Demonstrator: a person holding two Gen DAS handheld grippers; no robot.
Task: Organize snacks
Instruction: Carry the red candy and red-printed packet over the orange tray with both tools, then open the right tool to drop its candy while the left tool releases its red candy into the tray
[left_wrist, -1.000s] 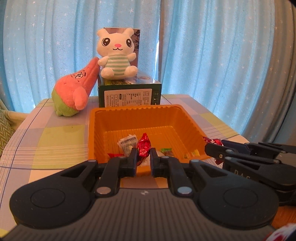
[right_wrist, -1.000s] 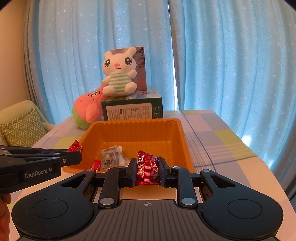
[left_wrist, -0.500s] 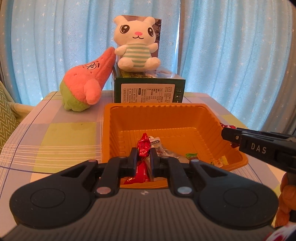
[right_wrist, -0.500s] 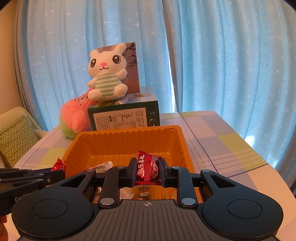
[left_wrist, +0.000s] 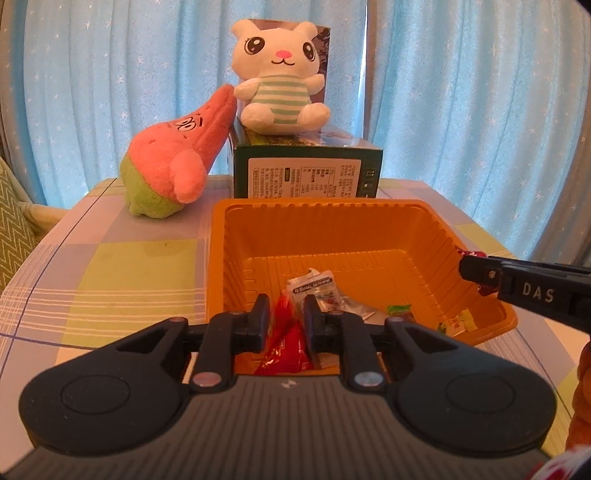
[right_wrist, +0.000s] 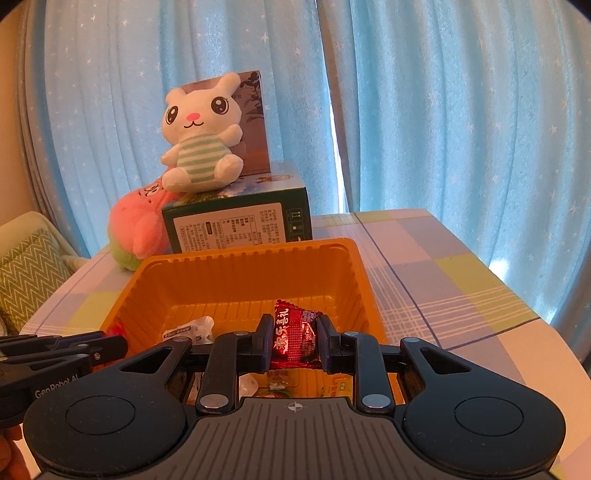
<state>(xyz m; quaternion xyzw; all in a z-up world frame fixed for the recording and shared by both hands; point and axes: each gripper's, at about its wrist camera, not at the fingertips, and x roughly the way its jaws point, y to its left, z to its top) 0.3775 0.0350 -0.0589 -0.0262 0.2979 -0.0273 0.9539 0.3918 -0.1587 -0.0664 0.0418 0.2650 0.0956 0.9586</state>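
Nearest in the left wrist view, a red snack packet (left_wrist: 286, 345) is seen between the jaws of the left gripper (left_wrist: 285, 323), hanging over the near rim of the orange tray (left_wrist: 218, 258); these jaws have just been opening slightly, and the packet appears barely pinched, if at all. Its long axis runs downward toward the tray floor, so a release here is judged to drop it inside. In the right wrist view, a dark red wrapped snack (right_wrist: 295, 338) is clamped crosswise between the nearly closed jaws of the right gripper (right_wrist: 294, 341), likewise above the tray's near edge. Further in, loose sweets (left_wrist: 314, 288) lie on the tray floor. Beyond the tray, a green box (left_wrist: 306, 173) carries a white plush (left_wrist: 279, 77).
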